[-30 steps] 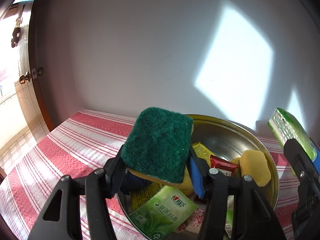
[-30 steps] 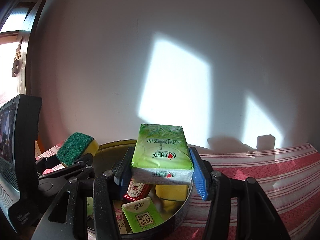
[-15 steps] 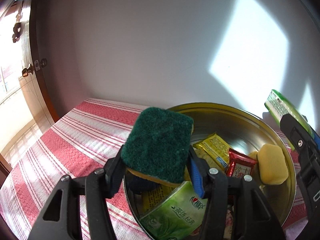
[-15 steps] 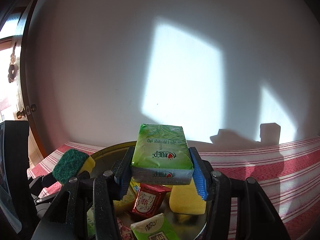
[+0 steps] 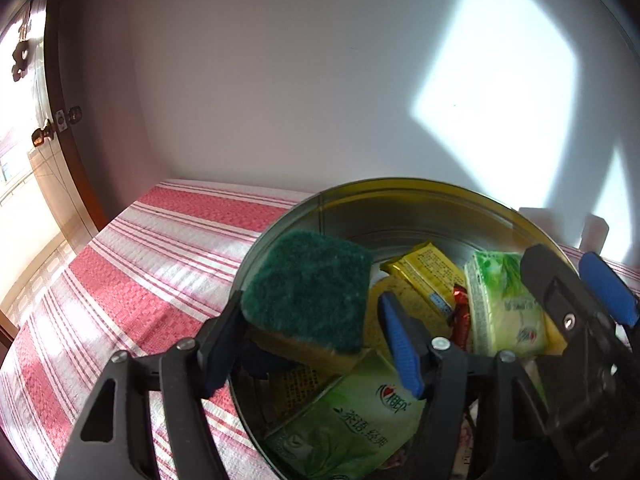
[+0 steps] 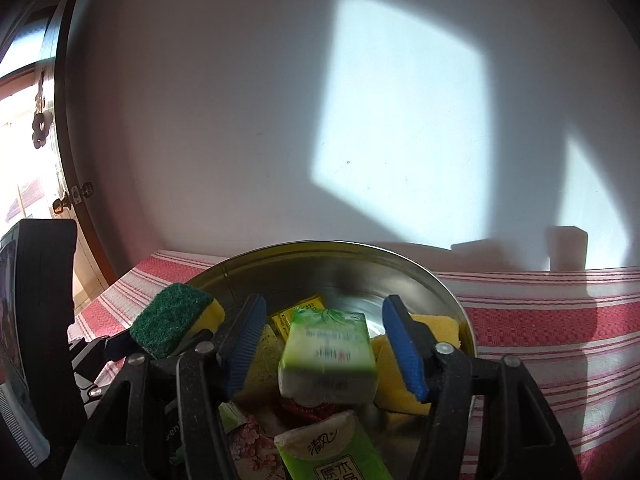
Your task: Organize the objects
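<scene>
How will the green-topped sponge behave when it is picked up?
Probably light and squashy: the sponge shows a yellow foam body. Its flat block shape should not roll. The rough green face likely grips rather than slips.

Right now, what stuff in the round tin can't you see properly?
- Green tissue pack, right wrist view: blurred, its print unreadable.
- Red packet, left wrist view: mostly hidden behind that pack.
- Flowery pink packet, right wrist view: covered by the gripper's frame.
- Tin bottom, both views: buried under packets and sponges.
- Green sponge underside, left wrist view: hidden; whether it still touches the left finger is unclear.
</scene>
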